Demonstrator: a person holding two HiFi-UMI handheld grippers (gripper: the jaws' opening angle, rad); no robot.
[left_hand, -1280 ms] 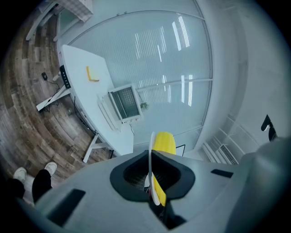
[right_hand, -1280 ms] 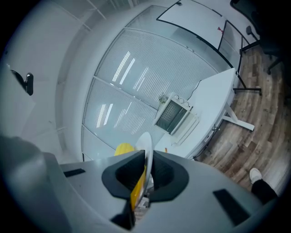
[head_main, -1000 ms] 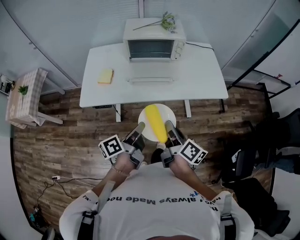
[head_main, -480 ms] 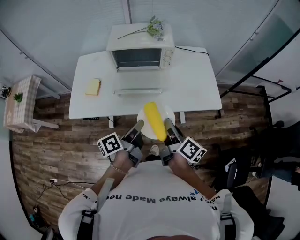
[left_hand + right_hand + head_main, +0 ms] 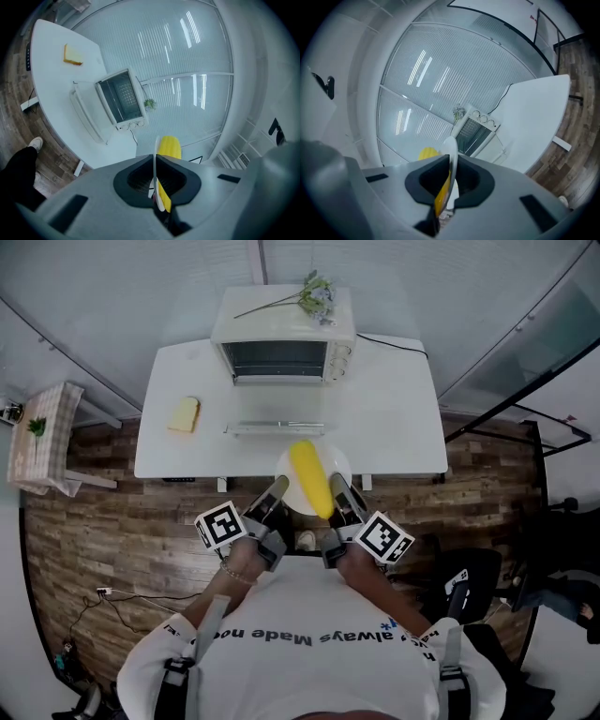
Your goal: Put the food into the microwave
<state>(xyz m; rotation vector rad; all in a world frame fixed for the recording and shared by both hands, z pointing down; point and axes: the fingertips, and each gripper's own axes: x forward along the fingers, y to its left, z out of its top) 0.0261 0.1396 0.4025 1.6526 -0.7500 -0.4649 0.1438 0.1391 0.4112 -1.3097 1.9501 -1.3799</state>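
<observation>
A round white plate (image 5: 339,465) hangs level at the near edge of the white worktop (image 5: 394,409), pinched at its rim from both sides. The left claw (image 5: 274,495) is clenched on the plate's left rim. In the left gripper view the thin, glossy edge runs straight up between the dark, scooped pads. The right claw (image 5: 339,497) is clamped on the right rim in the same way, with the rim standing between its jaws in the right gripper view.

On the plate lies the food, a smooth yellow cob of corn (image 5: 309,476). It is long and rounded, and lies slantwise with its far end toward the left.

At the far middle of the worktop sits the microwave (image 5: 281,334), a boxy cream-white unit with a dark glass front and round knobs down its right side. Its door (image 5: 275,428) is folded down flat toward the near side, and a slim bar handle runs along the door's near edge. A sprig of pale flowers (image 5: 314,294) on a thin stem lies across the microwave's top.

A square slice of bread (image 5: 185,414), yellowish with a darker crust, rests on the left part of the worktop, well apart from the plate.

The floor (image 5: 122,531) is dark wood planking. At the far left stands a small side table (image 5: 42,437) under a checked cloth.
</observation>
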